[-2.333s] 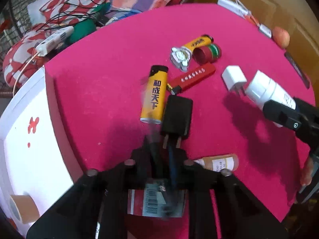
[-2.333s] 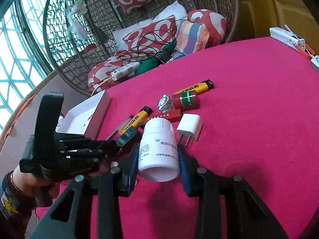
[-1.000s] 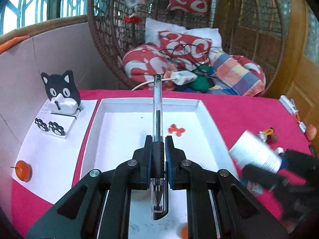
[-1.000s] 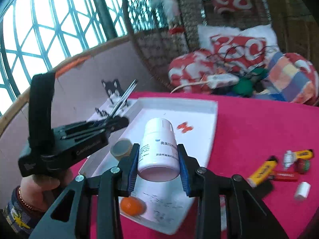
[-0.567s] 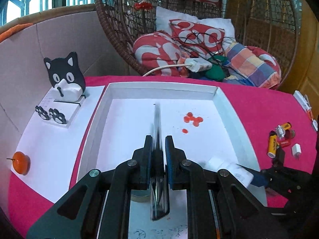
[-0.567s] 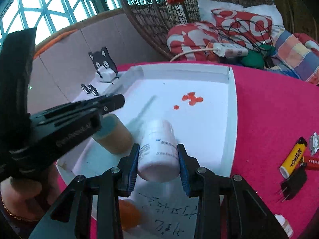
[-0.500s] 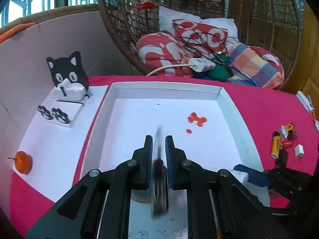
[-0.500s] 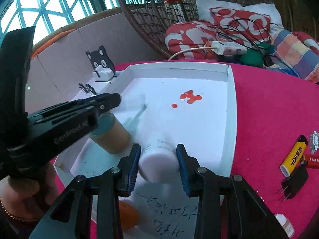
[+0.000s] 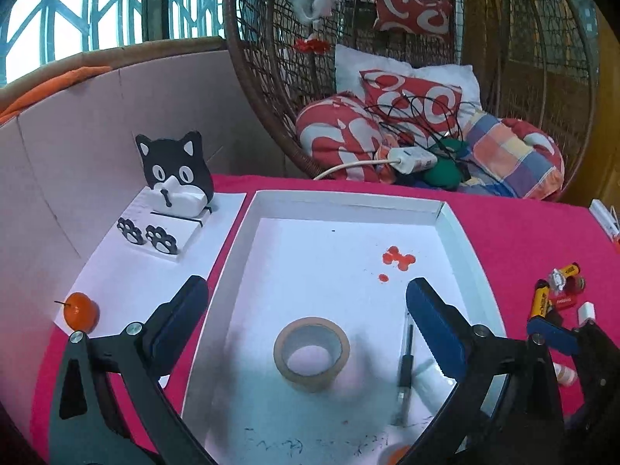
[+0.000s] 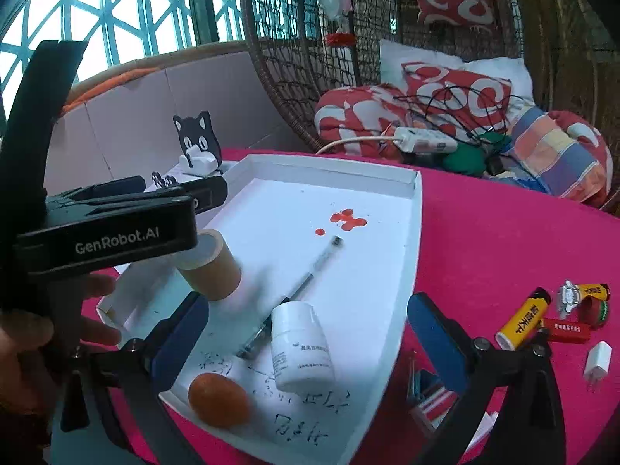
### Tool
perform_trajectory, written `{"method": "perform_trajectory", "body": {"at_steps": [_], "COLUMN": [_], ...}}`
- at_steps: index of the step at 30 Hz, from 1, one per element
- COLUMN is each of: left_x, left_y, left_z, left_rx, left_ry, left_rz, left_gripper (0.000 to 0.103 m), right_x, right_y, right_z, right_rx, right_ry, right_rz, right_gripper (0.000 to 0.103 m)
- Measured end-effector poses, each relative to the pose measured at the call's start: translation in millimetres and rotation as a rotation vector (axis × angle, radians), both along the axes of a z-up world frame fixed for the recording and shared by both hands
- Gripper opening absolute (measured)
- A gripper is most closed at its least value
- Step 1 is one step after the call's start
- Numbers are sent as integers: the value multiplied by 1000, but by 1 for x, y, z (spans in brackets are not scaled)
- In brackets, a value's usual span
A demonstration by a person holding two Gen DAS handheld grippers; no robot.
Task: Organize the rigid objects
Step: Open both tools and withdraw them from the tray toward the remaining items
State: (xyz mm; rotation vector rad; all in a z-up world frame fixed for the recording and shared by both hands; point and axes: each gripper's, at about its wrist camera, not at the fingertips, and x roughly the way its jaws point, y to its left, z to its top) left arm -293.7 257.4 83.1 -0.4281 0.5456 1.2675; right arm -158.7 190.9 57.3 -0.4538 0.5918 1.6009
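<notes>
A white tray point(image 9: 348, 201) point(image 10: 416, 255) lies on the red table. In it lie a clear pen point(image 10: 298, 292) point(image 9: 405, 364), a white pill bottle point(image 10: 301, 347), a roll of brown tape point(image 9: 312, 352) point(image 10: 211, 267) and an orange fruit point(image 10: 219, 399). My left gripper point(image 9: 310, 333) is open and empty above the tape. My right gripper point(image 10: 306, 345) is open, its fingers either side of the bottle and apart from it. The bottle is mostly hidden in the left wrist view.
Right of the tray lie yellow lighters point(image 10: 523, 323) point(image 9: 542, 302), a red box point(image 10: 567, 331), a white plug point(image 10: 598, 362) and a small vial point(image 9: 564, 374). A cat-shaped holder point(image 9: 176, 178) and a small orange fruit point(image 9: 80, 312) sit on white paper left of the tray.
Both grippers have opened. The pen has dropped from the left gripper and the pill bottle from the right one; both now lie in the tray.
</notes>
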Motion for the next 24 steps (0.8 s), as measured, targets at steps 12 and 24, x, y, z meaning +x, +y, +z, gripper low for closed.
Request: {"method": "perform_trajectory", "body": {"at_steps": [12,24], "left_x": [22,81], "left_y": [-39,-79], "left_z": [22,28], "left_rx": [70,114], "left_ry": [-14,50], "left_rz": [-90,-211], "left_gripper": [103,103], "right_x": [80,147], "right_y": [-56,-125], "right_z": [47,70], "right_rx": [180,340], "right_ry": [19,43], "right_rz": [-202,-422], "right_gripper": [103,103]}}
